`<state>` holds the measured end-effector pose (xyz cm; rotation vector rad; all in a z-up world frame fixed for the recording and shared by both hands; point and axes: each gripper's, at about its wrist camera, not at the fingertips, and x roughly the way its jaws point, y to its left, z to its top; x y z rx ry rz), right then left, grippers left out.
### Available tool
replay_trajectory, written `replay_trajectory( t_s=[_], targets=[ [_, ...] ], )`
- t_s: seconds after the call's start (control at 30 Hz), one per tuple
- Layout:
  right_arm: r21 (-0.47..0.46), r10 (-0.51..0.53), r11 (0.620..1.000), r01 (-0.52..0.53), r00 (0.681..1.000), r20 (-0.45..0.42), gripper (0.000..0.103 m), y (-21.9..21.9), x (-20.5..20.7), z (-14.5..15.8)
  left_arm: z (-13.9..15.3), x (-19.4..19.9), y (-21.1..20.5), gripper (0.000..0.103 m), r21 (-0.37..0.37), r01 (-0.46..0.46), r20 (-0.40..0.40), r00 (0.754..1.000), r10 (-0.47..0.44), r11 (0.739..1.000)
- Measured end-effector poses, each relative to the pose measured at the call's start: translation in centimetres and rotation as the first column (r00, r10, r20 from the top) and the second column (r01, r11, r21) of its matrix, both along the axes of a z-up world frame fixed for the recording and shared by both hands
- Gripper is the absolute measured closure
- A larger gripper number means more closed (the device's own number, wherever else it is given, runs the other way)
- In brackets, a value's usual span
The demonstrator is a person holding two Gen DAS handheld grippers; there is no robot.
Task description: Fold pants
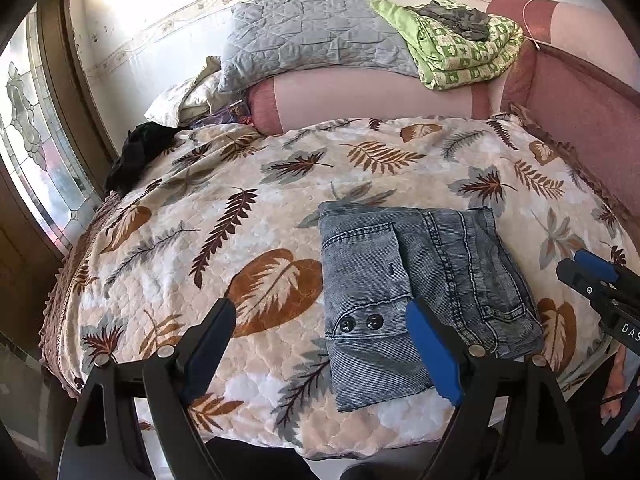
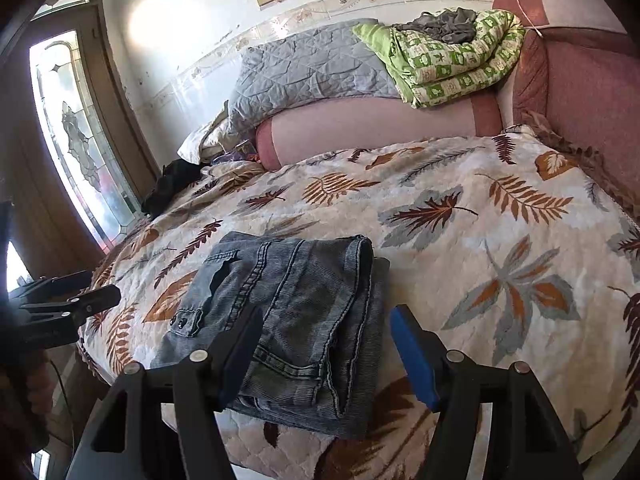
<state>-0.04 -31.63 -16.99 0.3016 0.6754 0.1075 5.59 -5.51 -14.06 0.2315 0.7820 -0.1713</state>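
Grey-blue denim pants (image 1: 420,296) lie folded into a compact bundle near the front edge of the leaf-patterned bed cover (image 1: 240,208). They also show in the right wrist view (image 2: 292,320). My left gripper (image 1: 320,312) is open and empty, hovering just above the near left part of the bundle. My right gripper (image 2: 326,320) is open and empty, above the near right part of the bundle. The right gripper also shows at the right edge of the left wrist view (image 1: 592,272). The left gripper shows at the left edge of the right wrist view (image 2: 80,292).
A pink bolster (image 1: 372,100) lies at the head of the bed, with a grey quilt (image 1: 312,40) and a green patterned blanket (image 1: 464,52) on it. A black garment (image 1: 136,152) lies at the bed's far left. A glass-panelled door (image 2: 76,140) stands left.
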Motion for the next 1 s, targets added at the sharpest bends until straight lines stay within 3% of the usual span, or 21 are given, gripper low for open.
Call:
replay_trajectory(
  t_s=[1.0],
  targets=[
    [-0.019,0.033,0.999,-0.033,0.999,0.000,0.031,1.1,0.5,-0.1,-1.8,1.2,0.0,0.016,0.067,-0.030,-0.024,0.999,0.032,0.997]
  ],
)
